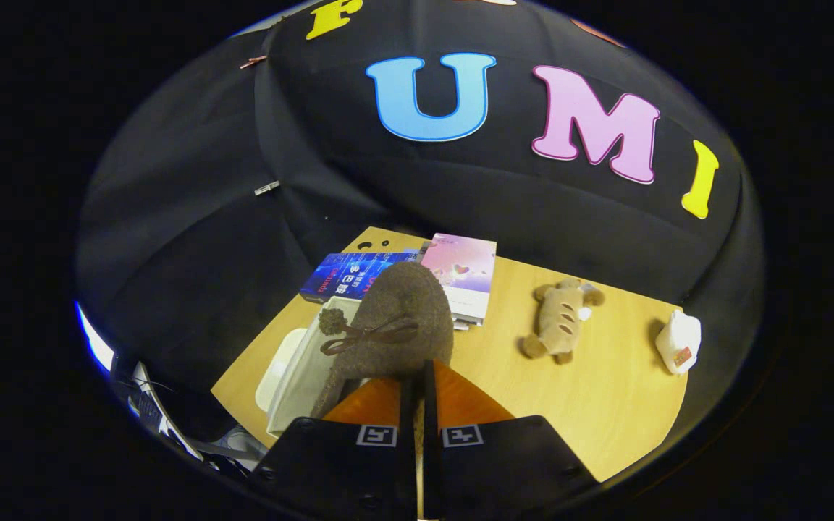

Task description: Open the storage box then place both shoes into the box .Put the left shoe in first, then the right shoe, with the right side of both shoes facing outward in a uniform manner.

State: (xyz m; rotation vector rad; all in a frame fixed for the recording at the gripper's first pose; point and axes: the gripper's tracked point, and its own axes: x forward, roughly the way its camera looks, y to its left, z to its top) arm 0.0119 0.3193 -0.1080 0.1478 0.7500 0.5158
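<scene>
Gripper (419,391) clamped on the brown shoe (395,325) at frame centre, held above the apparently open storage box (301,369) at lower left; lower it slowly, right side outward.

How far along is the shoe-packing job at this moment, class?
Done, it seems: the box looks open, with what may be its lid beside it. In hand: the gripper has its fingers closed on a brown shoe with a bow, held up above the box and table. Left: setting this shoe in. Which shoe it is, and whether one is already inside, cannot be told.
</scene>
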